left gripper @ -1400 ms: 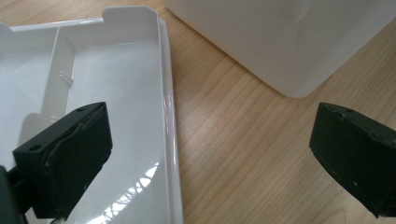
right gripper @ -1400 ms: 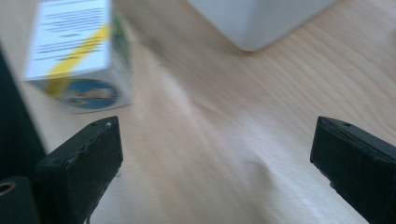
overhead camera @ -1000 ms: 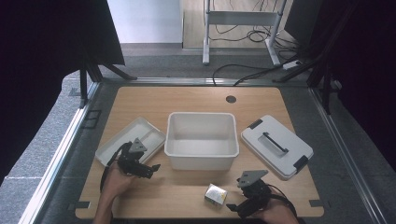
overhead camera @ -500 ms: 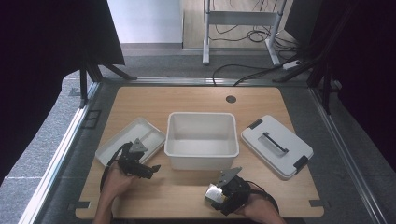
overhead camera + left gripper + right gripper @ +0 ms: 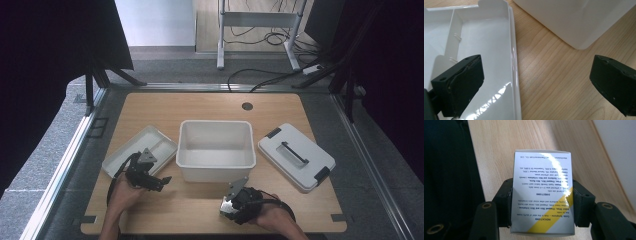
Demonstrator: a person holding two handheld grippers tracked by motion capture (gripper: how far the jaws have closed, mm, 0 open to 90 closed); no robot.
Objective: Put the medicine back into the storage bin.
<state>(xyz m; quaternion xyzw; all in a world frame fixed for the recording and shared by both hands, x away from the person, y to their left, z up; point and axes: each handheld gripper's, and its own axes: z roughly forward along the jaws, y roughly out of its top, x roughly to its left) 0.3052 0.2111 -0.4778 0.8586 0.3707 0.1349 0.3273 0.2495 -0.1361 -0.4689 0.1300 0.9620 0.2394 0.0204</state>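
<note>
The right gripper [image 5: 541,205] has just been closing and now clamps the small box [image 5: 543,195] on the surface just in front of the empty bin [image 5: 216,145], lifting and placing still ahead, while the left gripper [image 5: 534,82] hangs wide open, holding nothing, left of the bin.

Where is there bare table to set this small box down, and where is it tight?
The right gripper has just been closing, its jaws on the small box. Bare wood runs along the near edge between both grippers, and widely behind the bin around the round hole. Tight: the gaps between tray, bin and lid.
</note>
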